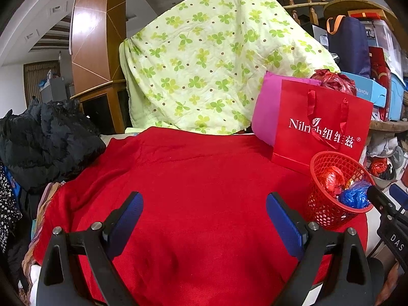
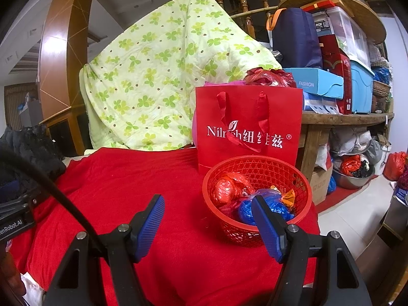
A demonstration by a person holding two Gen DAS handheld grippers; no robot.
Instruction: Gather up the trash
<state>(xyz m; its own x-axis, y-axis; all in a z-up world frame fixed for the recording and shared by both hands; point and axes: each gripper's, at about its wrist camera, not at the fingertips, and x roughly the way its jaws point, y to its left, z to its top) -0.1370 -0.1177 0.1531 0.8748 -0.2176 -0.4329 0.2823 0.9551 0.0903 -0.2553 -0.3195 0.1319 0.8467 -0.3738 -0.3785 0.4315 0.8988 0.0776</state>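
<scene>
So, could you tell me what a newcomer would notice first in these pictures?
Probably the red cloth covering the table, and the red gift bag standing at its far right. In front of the bag sits a red basket holding crumpled wrappers, with a clover-print quilt draped behind.

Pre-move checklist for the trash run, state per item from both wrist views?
1. Left hand-held gripper open, nothing between its pads: ok.
2. Right hand-held gripper open, nothing held: ok.
3. Red mesh basket upright on the red cloth: ok.
4. Trash in the basket: red wrapper, blue wrapper and orange wrapper inside: ok.
5. Loose trash left on the cloth: none visible in either view: ok.
6. Red gift bag upright behind the basket, touching it or not: cannot tell.
</scene>
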